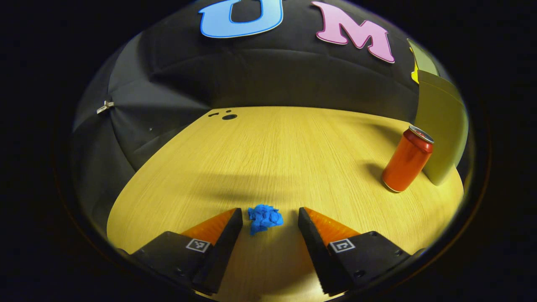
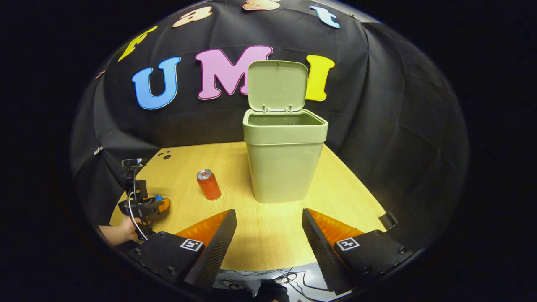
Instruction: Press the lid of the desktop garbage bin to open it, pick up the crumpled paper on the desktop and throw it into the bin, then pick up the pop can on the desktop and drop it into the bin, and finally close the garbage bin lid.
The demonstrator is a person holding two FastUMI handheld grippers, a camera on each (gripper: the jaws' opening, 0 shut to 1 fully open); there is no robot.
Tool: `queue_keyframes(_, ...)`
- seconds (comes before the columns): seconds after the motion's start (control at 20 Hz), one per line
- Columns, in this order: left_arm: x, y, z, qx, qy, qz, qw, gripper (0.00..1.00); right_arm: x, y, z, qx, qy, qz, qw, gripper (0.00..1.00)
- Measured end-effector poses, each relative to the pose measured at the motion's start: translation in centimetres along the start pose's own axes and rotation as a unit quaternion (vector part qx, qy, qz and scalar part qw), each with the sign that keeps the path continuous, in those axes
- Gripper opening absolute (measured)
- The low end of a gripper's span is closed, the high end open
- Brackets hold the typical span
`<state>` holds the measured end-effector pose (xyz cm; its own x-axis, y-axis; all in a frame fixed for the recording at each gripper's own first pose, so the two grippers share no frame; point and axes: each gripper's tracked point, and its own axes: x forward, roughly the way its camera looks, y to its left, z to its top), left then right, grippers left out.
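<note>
Two fingers of the left tool (image 1: 270,214) stand spread apart at the bottom of the left gripper view, and one blue crumpled paper (image 1: 264,219) lies on the table (image 1: 277,155) between their tips, touching neither of them. One red can (image 1: 407,160) stands upright further to the right, just beside the green bin (image 1: 441,134). In the right gripper view, the right tool (image 2: 269,214) is also released and grasps nothing; its two fingers point toward the one bin (image 2: 284,155), which stands near the middle of the table with its lid (image 2: 277,85) raised upright. The can (image 2: 208,184) is to the left of the bin, a little apart. Far left, a hand (image 2: 121,233) holds the left tool (image 2: 156,204) low over the table's edge.
</note>
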<state>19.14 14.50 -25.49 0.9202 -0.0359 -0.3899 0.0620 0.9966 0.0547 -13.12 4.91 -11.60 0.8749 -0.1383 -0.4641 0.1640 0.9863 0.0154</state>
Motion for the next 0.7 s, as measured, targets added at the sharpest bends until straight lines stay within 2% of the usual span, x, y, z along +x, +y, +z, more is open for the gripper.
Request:
queue_keyframes(0.1,0.2,-0.3,0.1,0.008,-0.001,-0.008,1.0,0.72,0.2,0.4,-0.2,0.001,0.005,0.004,1.0,0.98)
queue_keyframes(0.3,0.1,-1.1,0.2,0.019,-0.001,-0.022,1.0,0.55,0.4,0.9,0.0,0.001,0.009,0.011,1.0,0.98)
queue_keyframes(0.35,0.2,-1.1,0.2,0.025,-0.001,-0.023,0.999,0.43,0.5,1.1,0.1,0.002,0.01,0.016,1.0,0.98)
queue_keyframes(0.4,0.2,-1.2,0.2,0.032,0.001,-0.023,0.999,0.43,0.5,1.0,0.2,-0.001,0.008,0.018,1.0,0.98)
queue_keyframes(0.55,0.1,-1.5,0.3,0.04,0.003,-0.022,0.999,0.35,0.9,0.5,0.4,-0.017,0.005,0.023,1.0,0.98)
queue_keyframes(0.7,-0.5,-2.1,0.3,0.036,0.019,-0.02,0.999,0.36,1.5,0.0,0.6,-0.017,0.004,0.03,0.999,0.98)
